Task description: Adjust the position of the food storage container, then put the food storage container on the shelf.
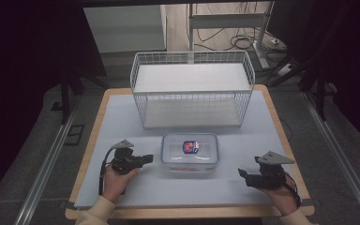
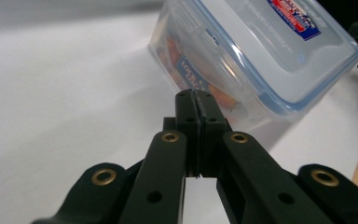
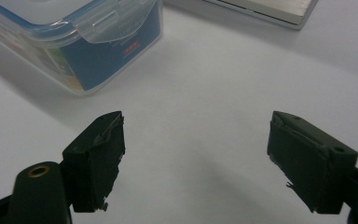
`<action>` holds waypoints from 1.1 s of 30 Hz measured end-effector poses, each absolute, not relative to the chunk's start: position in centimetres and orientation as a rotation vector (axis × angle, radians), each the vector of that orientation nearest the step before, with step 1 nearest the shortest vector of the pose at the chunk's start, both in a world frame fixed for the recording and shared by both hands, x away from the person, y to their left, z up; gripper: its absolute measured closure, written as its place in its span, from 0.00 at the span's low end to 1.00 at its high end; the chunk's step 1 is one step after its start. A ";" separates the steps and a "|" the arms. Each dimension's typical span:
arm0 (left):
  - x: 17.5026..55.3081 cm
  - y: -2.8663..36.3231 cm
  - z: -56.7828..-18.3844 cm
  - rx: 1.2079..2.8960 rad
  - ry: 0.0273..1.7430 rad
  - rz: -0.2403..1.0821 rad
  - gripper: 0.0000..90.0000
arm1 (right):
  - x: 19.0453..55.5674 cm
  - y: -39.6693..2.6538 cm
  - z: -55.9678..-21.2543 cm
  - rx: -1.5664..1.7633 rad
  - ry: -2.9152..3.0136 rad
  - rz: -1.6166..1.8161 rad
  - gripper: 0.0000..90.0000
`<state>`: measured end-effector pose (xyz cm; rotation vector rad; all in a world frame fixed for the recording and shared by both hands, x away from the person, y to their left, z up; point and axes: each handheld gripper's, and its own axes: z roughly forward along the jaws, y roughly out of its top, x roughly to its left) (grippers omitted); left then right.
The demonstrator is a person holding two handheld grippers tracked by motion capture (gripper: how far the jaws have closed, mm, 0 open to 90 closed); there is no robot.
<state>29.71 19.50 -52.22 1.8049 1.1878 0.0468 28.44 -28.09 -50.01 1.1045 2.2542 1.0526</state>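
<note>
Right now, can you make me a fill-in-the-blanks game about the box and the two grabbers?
1. The clear plastic box has its lid ____.
2. The left gripper has its jaws ____.
3. The right gripper has its jaws ____.
4. Behind the box stands a white wire ____.

Missing words: on; shut; open; basket

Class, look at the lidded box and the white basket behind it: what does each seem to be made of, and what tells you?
Lidded box: probably clear plastic, glossy, since its contents show through; blue-edged lid with a snap flap.
White basket: likely coated metal wire, judging by the thin open grid with an even white finish.
</note>
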 end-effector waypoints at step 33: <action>30.7 18.7 -50.2 1.670 1.266 -0.030 0.22 | 29.9 -25.8 -48.3 1.081 2.357 1.317 0.18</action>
